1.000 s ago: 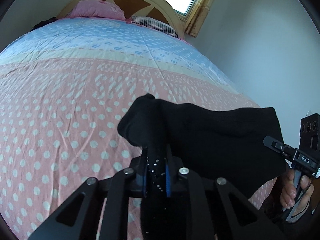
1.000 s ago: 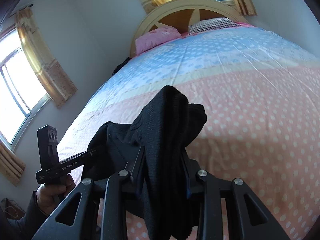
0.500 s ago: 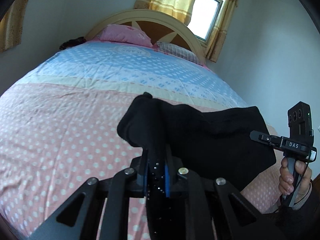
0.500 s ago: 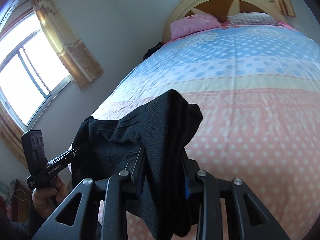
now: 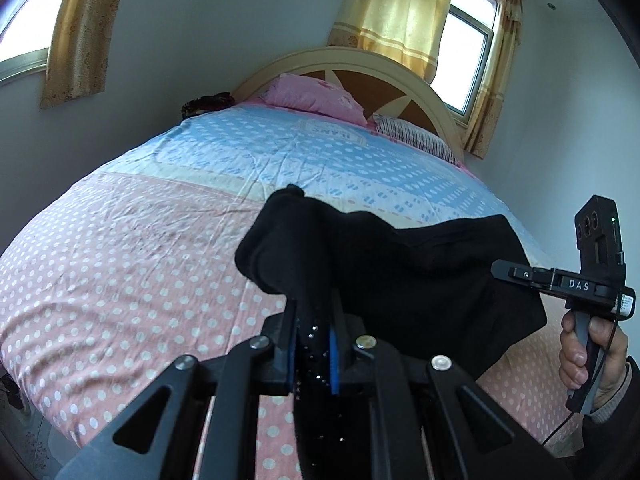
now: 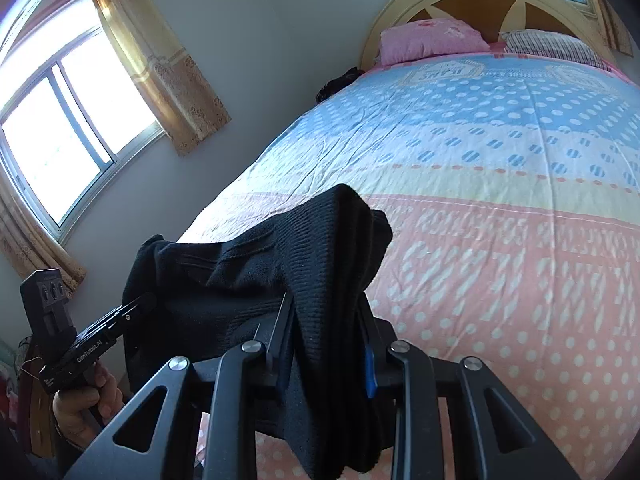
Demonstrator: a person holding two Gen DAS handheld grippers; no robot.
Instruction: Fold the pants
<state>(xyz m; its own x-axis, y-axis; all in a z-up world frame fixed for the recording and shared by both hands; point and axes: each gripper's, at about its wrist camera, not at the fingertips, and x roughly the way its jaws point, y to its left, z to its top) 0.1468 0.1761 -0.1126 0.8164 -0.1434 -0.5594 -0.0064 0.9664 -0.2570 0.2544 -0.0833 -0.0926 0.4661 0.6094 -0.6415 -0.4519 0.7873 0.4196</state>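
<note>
A: What do we have in the left gripper [image 5: 313, 334]?

B: Its two fingers are pinched nearly together on a thin fold of the black pants [image 5: 400, 280]. The cloth bunches up above the fingertips and hangs down between the linkage bars below.

A: And the right gripper [image 6: 325, 340]?

B: We see it clamped on a thicker wad of the same pants [image 6: 280, 272], so its fingers stand further apart, with blue pads showing on each side of the knit. Cloth drapes over the tips and falls down the front.

A: So where are the pants?

B: Held up between our two grippers, stretched as a dark band from one to the other, above the near pink part of the bed [image 5: 120, 280]. From the left wrist view the band runs right to the other gripper [image 5: 520, 274], with a hand [image 5: 592, 356] gripping its handle. From the right wrist view it runs left to the other tool [image 6: 120, 316], also held by a hand [image 6: 86, 400].

A: Further out?

B: The dotted quilt turns from pink to cream to blue toward the curved headboard [image 5: 360, 64]. A pink pillow [image 5: 316, 96] and a striped pillow [image 5: 416, 138] lie against it. Yellow curtains [image 5: 400, 12] hang at the window behind, and another window [image 6: 60, 132] sits in the side wall.
</note>
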